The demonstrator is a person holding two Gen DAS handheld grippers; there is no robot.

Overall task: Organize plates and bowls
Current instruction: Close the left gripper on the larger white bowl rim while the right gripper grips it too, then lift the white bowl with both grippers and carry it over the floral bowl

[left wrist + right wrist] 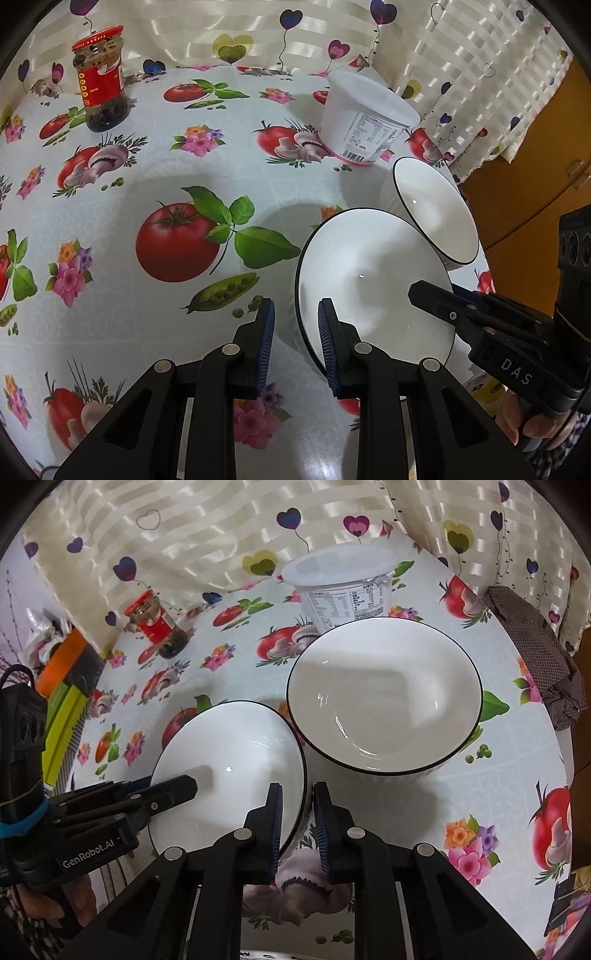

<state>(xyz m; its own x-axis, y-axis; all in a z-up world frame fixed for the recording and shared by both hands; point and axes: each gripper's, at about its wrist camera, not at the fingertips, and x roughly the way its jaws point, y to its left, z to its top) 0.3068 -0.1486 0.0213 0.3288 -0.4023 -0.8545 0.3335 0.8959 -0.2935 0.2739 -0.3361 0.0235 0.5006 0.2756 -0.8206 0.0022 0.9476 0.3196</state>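
Both tongs, left tongs (295, 341) and right tongs (298, 827), are nipped on opposite rim edges of the near bowl (229, 760). Second bowl (384, 698) sits touching it behind, unstacked; nesting remains, I'd say. Beyond: yoghurt tub (347, 590), sauce jar (101, 81), fruit-print tabletop (177, 177), heart-patterned curtain (184, 528).

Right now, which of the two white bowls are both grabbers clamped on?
The nearer bowl, tilted with each gripper pinching its rim; the far bowl beside the white tub sits untouched.
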